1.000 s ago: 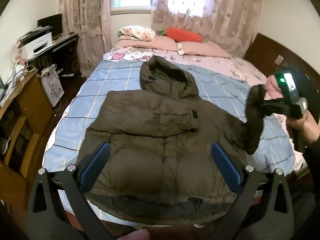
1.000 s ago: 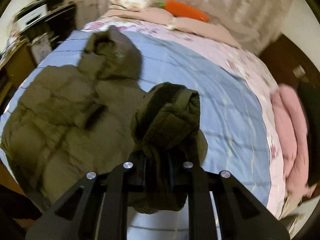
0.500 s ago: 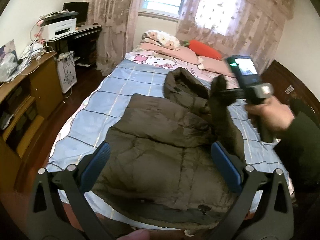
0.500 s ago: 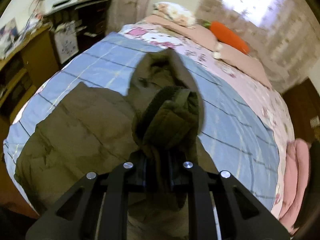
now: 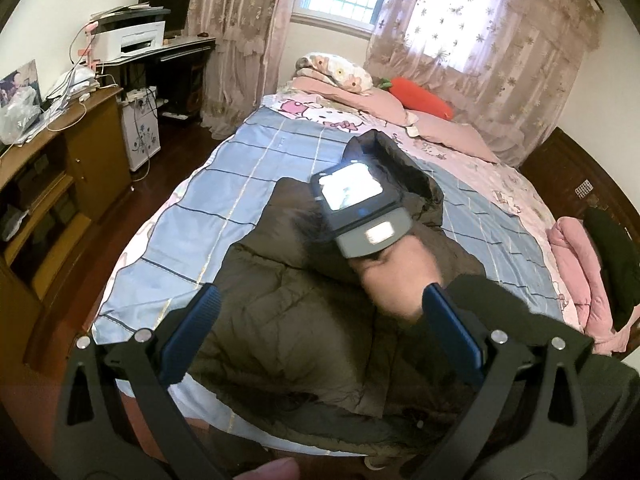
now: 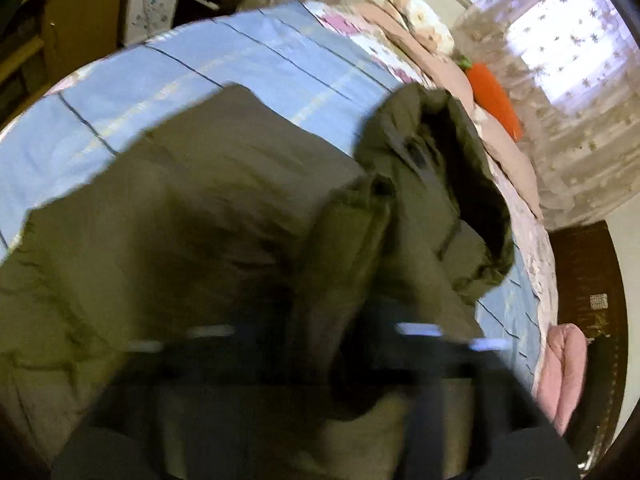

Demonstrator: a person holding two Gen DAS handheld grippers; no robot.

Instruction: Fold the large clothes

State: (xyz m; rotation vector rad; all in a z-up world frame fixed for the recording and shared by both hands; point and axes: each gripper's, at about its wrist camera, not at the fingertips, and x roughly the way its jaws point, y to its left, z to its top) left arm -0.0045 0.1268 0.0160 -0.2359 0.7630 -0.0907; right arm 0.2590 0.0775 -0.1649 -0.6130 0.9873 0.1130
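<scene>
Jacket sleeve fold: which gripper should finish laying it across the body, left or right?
Right. In the left wrist view the right hand is over the jacket, beside the hood. The right wrist view is too blurred to confirm its grip. The left gripper is open at the hem, holding nothing.

The left gripper [image 5: 320, 332] hangs wide apart above an olive jacket [image 5: 288, 320] on the bed [image 5: 208, 216]; the right hand [image 5: 396, 280] crosses it.

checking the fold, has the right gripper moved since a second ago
Yes. In the left wrist view the right gripper has swung left from the bed's right edge to over the olive puffer jacket, near its hood.
</scene>
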